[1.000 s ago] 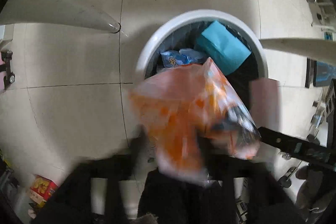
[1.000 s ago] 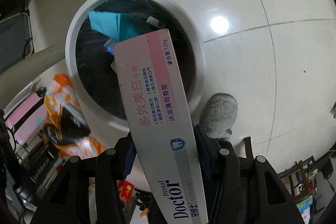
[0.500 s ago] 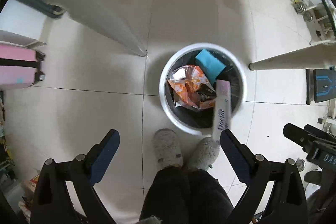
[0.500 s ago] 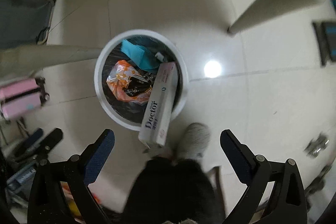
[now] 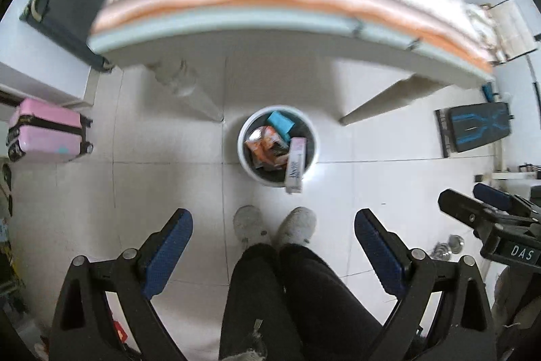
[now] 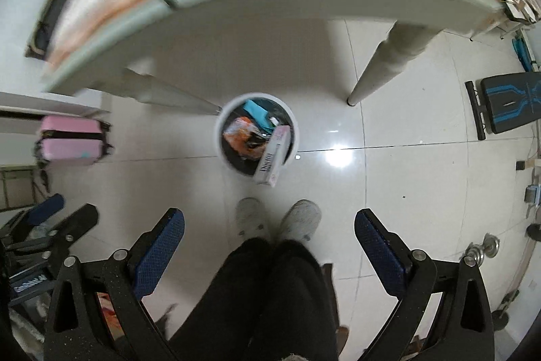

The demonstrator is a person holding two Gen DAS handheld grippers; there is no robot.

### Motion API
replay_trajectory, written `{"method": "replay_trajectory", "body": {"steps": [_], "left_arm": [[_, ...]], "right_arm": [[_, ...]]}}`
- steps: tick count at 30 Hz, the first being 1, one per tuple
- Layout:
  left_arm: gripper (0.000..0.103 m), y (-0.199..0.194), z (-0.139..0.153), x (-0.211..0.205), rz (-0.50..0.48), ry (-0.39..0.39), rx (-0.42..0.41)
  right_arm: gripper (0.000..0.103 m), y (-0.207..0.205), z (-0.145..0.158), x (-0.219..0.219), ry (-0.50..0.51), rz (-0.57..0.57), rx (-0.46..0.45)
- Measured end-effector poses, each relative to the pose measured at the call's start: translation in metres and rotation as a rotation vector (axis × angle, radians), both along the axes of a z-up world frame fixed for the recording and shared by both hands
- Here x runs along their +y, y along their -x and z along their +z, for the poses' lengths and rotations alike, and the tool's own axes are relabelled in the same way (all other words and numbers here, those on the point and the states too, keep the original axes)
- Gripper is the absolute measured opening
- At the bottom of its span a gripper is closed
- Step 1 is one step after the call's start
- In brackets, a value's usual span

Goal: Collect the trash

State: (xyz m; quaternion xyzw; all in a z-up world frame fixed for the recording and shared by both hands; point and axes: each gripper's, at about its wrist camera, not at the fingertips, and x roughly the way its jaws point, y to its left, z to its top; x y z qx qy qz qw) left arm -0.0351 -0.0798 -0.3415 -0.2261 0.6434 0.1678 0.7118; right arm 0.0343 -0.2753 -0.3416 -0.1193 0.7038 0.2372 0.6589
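1. Nearest me, the left hand-held gripper (image 5: 273, 244) has its blue pads spread wide with nothing between them, only the person's dark trouser legs (image 5: 290, 300) and pale slippers (image 5: 275, 225) showing below. The right hand-held gripper (image 6: 269, 241) stands just as wide and empty; its jaws have just been opening. I judge both are bare because their loads are already dropped.
2. Beyond the slippers, the white trash bin (image 5: 244, 158) sits on the tiled floor (image 5: 169, 185). Inside lie an orange snack bag (image 5: 265, 149) on the left and a teal packet (image 5: 280, 121) at the far side. The toothpaste box (image 5: 296, 164) leans on the near right rim, its end sticking out, likely too long to lie flat.
3. Farther off, the bench (image 5: 270, 19) edge arches over the bin, blurred.
4. The left view alone shows the right hand-held gripper from outside at the right edge; the right view alone shows a bright glare (image 6: 338, 158) on the floor right of the bin.
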Motion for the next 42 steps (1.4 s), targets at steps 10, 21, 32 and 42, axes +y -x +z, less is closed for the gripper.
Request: {"method": "replay_trajectory", "body": {"steps": [10,21,32,42], "left_arm": [[0.098,0.019,0.127,-0.008,0.004,0.041,-0.194],[0.098,0.05,0.201,-0.01,0.018,0.098,-0.307],[0.098,0.067,0.223,-0.013,0.02,0.101,-0.338],[0.103,0.071,0.224,-0.017,-0.007,0.1,-0.352]], "right_arm": [[0.102,0.021,0.189,-0.027,-0.141,0.021,-0.045],[0.102,0.053,0.286,-0.035,-0.27,0.029,-0.058],[0.102,0.082,0.298,-0.033,-0.304,0.03,-0.035],[0.103,0.091,0.304,-0.027,-0.29,0.041,-0.031]]}}
